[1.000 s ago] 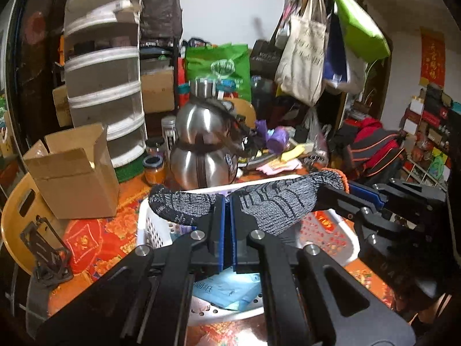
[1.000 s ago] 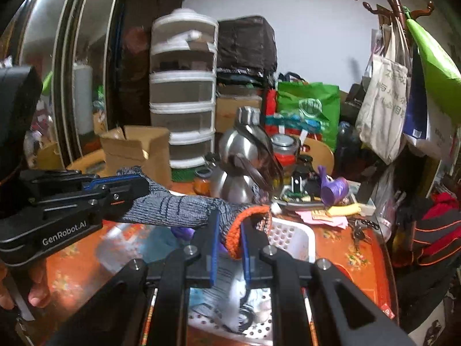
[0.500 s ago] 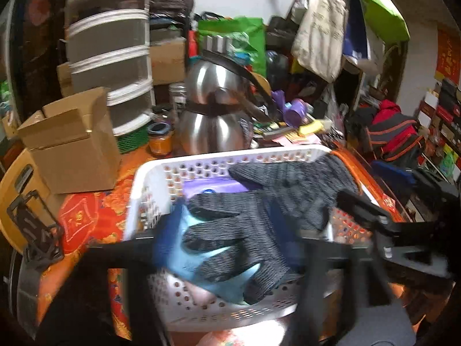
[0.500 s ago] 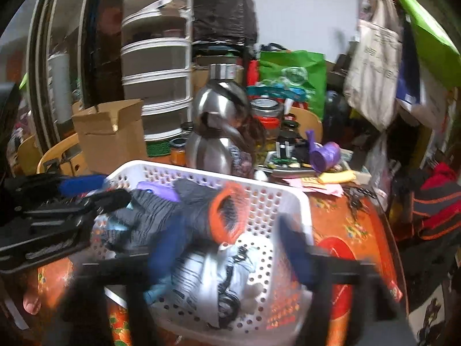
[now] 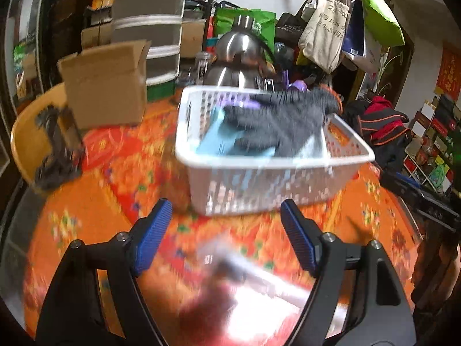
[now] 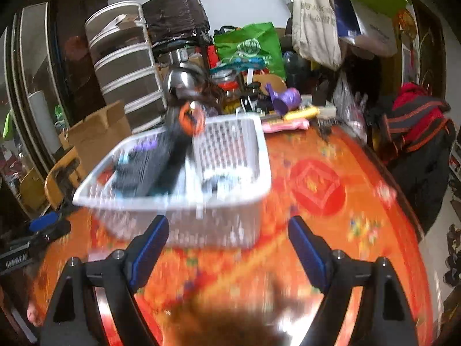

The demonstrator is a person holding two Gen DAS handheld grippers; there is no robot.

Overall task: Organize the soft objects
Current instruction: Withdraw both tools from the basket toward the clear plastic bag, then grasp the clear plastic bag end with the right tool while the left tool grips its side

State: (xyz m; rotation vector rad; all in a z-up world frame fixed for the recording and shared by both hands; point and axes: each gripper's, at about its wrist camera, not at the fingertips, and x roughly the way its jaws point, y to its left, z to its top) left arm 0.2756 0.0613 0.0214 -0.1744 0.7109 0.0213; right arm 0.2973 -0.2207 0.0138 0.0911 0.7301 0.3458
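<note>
Grey knitted glove with orange cuff (image 5: 288, 121) lies in white perforated plastic basket (image 5: 259, 170) on round table w/ orange-and-red patterned cloth (image 5: 115, 178); fingers drape over light-blue soft items (image 5: 216, 141) and a purple piece (image 5: 245, 104) inside, cuff up at basket's far rim. Left gripper (image 5: 226, 225), black w/ blue ribbed pads, hangs above the cloth just short of basket's near wall, jaws spread wide, nothing between them. Right gripper (image 6: 227, 236) same: wide apart, holding nothing, near wall of the basket (image 6: 173, 201) directly ahead, the glove (image 6: 170, 155) leaning inside w/ cuff topmost. Behind basket: stainless-steel kettle (image 5: 239, 54), purple plastic scoop (image 6: 283, 99), jars and small clutter crowding table's far edge. Open brown cardboard box (image 5: 106, 83) stands left of basket, apart from it; grey-and-white stacked drawer unit (image 5: 149, 34) behind box. Green shopping bag (image 6: 250, 46) and hanging canvas tote bags (image 5: 325, 31) at the back; red-and-black striped garment (image 6: 417, 127) off to the right. Both views motion-blurred, so fine detail in basket can't be made out.
</note>
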